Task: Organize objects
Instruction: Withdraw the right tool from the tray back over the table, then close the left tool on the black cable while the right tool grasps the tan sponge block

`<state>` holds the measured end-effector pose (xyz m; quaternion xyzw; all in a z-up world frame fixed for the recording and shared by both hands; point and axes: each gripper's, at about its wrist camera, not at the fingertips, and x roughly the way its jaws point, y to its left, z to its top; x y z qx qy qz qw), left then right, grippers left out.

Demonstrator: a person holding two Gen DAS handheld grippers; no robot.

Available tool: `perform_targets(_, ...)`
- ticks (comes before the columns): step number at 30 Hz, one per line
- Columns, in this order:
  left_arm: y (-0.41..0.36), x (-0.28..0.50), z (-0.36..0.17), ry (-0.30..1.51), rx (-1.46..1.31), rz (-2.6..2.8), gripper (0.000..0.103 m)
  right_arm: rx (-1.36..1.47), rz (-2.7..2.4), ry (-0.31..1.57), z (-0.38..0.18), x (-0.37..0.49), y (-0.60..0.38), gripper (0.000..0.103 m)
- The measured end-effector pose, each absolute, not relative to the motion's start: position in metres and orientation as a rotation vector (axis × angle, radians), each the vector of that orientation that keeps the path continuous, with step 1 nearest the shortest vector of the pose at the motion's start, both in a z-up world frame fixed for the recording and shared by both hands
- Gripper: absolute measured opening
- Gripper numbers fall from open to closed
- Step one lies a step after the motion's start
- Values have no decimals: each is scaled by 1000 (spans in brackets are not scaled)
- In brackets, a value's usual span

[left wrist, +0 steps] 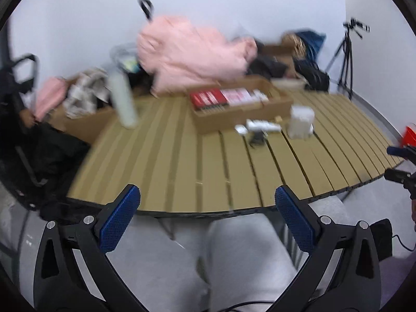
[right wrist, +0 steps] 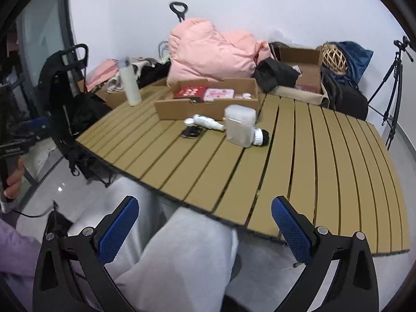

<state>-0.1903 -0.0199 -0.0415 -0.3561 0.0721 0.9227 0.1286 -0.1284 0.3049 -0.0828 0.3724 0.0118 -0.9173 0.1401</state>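
On the slatted table (right wrist: 299,156), an open cardboard tray (right wrist: 208,104) at the far side holds a red box (right wrist: 189,92) on its left and a pink box (right wrist: 219,94) beside it. Near the tray stands a clear plastic jar (right wrist: 239,126), touching a small white tube (right wrist: 208,122). The left gripper (left wrist: 207,214) and right gripper (right wrist: 205,219) both hang wide apart above the person's lap, holding nothing.

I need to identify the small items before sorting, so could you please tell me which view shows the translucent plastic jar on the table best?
The right wrist view is best: the translucent plastic jar is sharp, lying by a white-capped black item. The left wrist view shows the jar only as a motion-blurred pale block.
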Motion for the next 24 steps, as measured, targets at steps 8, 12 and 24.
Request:
perform_targets(8,76,-289,-97,276,-1134,2493,83,1091,-2646,109,-107,-220,332,69)
perform_targets(12,110,-337,-124,320,-1171,2443,69,1111,-2640,139,-122,-275,344,50)
perform_targets(24,140,-396,-173,327,-1282,2319,61,1022,-2548,54,-145,-353,330,67)
